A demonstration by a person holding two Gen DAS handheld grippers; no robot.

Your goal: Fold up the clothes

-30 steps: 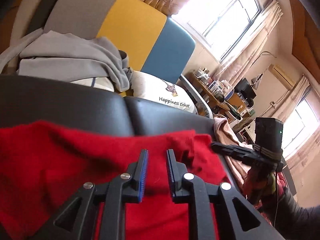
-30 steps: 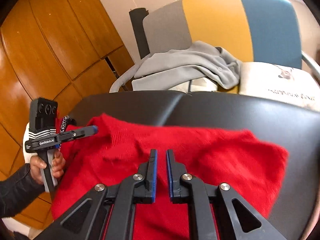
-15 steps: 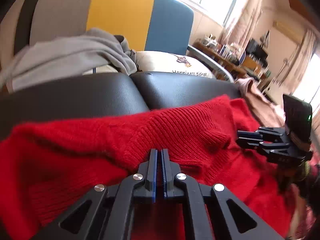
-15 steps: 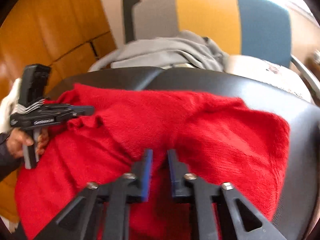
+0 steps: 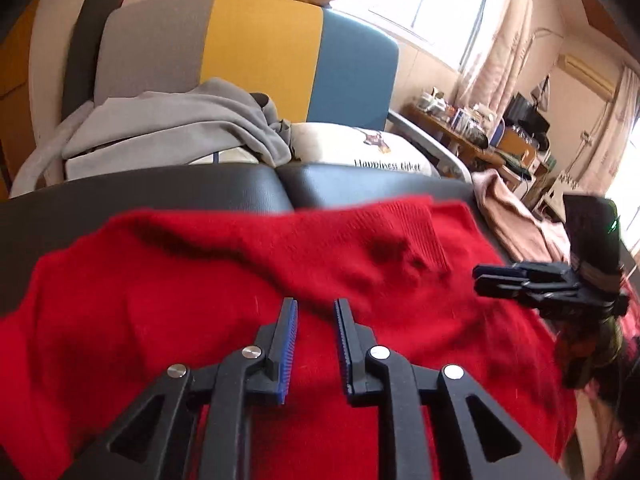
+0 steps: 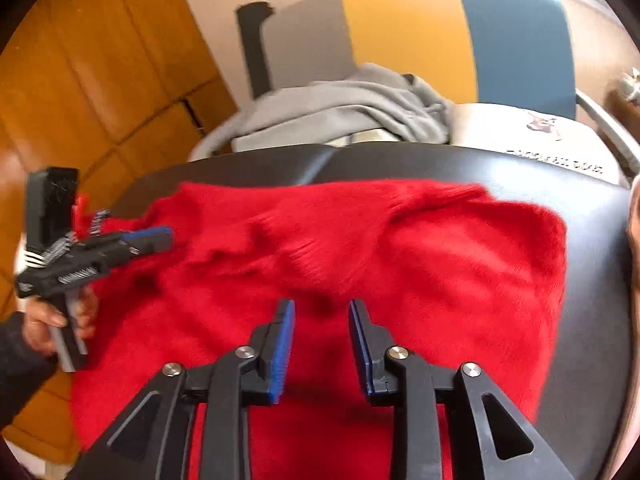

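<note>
Both hand-held grippers parted over a red sweater

Left hand-held gripper (image 5: pixel 315 308) and right hand-held gripper (image 6: pixel 321 308) hover with jaws apart, gripping nothing; the red sweater (image 6: pixel 360 248) lies spread just beneath and ahead of them on the black counter (image 6: pixel 592 300).

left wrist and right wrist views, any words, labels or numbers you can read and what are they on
"Happiness ticket": black print on the white cushion, top of the letters partly cut off by the black seat.
The same print on the cushion in the right wrist view: too blurred to read.
Small white label on the left gripper body: too small to read.
Nothing else legible.
</note>
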